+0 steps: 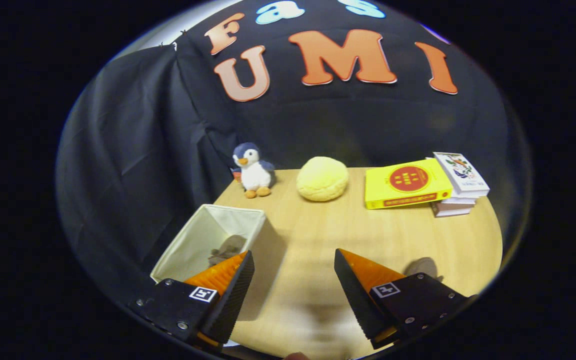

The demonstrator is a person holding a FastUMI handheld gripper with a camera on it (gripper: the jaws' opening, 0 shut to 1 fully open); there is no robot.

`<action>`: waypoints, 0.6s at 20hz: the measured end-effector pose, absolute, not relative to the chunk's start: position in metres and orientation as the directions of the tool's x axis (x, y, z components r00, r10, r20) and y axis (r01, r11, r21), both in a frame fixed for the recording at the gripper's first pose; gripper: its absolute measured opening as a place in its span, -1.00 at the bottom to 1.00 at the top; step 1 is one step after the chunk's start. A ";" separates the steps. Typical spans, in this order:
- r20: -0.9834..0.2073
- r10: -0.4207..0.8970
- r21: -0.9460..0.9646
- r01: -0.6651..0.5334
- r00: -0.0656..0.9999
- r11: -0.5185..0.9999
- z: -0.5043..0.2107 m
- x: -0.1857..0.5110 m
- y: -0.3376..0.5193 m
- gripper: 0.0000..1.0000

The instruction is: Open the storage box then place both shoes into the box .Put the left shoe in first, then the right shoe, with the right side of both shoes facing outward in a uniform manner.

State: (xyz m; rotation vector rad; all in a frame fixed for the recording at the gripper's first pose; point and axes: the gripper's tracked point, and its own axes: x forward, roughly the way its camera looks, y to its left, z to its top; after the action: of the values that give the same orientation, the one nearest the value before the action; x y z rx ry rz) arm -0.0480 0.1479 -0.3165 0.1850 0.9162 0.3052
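Note:
My gripper (pixel 293 254) is open above the wooden table (pixel 318 235), with bare tabletop between its fingers. A cream fabric storage box (pixel 203 240) stands at the table's left edge, just ahead of the left finger (pixel 228 280), which overlaps its near right corner. The box's top is open. A grey shape (pixel 228 250) lies on its floor; I cannot tell whether it is an object or a shadow.
Along the far edge of the table stand a penguin plush (pixel 253 171), a round yellow cushion (pixel 322 178) and a stack of books (pixel 455 187) with a yellow one (pixel 407 184) leaning on it. A dark blotch (pixel 423 267) lies just beyond the right finger.

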 end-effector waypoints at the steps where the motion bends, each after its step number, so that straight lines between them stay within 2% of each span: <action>1: -0.762 0.302 0.256 -0.163 0.573 0.953 -0.325 -0.051 0.123 0.93; 6: -0.811 0.147 0.115 -0.093 0.567 0.989 -0.369 -0.072 0.024 0.93; 12: -0.854 0.063 0.008 -0.109 0.516 0.994 -0.416 -0.108 -0.031 0.94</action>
State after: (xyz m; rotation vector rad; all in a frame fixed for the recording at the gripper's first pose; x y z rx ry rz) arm -0.1081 -0.0308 -0.4164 -0.0485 1.0233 0.1035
